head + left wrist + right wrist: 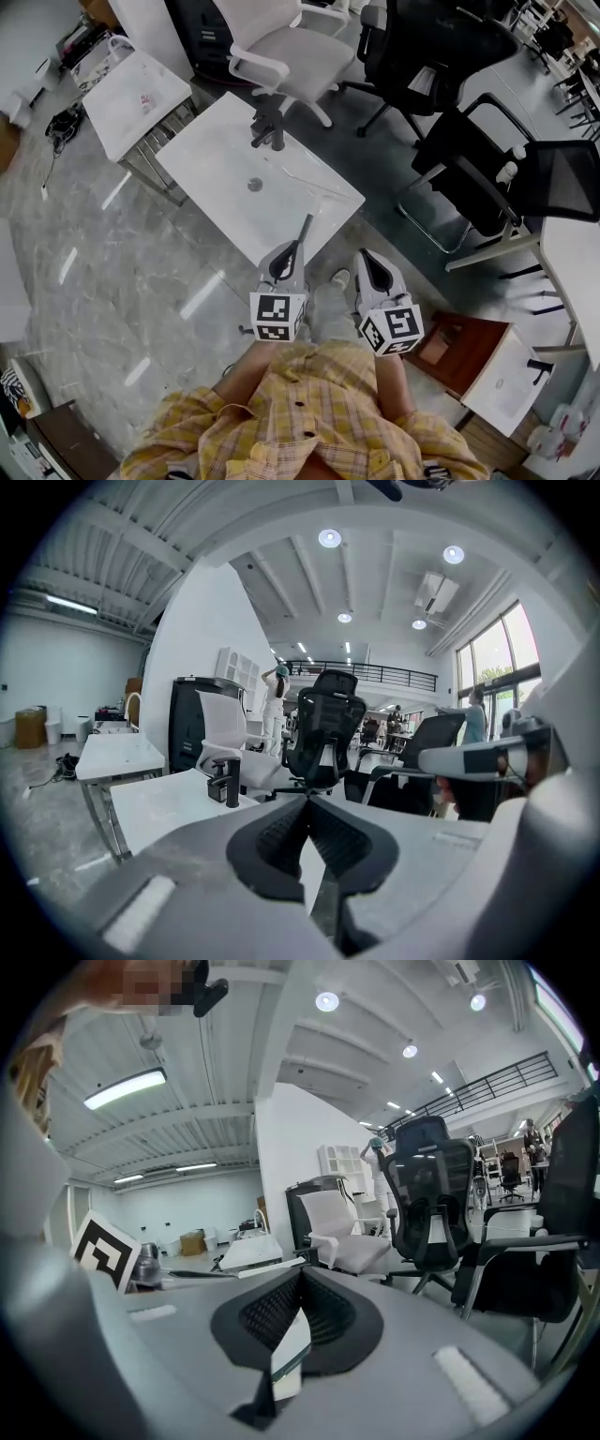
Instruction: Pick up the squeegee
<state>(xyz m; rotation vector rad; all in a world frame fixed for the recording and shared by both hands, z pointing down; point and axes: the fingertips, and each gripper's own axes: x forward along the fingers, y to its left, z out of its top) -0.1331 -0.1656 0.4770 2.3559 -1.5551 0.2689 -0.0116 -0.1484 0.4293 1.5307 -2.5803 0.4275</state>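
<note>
A black tool that looks like the squeegee [267,129] stands near the far edge of the white table [216,159]; in the left gripper view it [228,780] is ahead and to the left. My left gripper [296,246] [307,803] is shut at the table's near edge. A thin dark stick [307,228] runs on from its tips over the tabletop, and I cannot tell whether it is held. My right gripper [362,255] [300,1274] hangs beside the table's near right corner, its pads together and nothing gripped that I can make out.
A small round thing [254,185] lies mid-table. A second white table [131,94] stands to the left. A white office chair [281,47] and black chairs [422,47] [506,178] crowd the far and right sides. A brown stool [459,347] is near my right.
</note>
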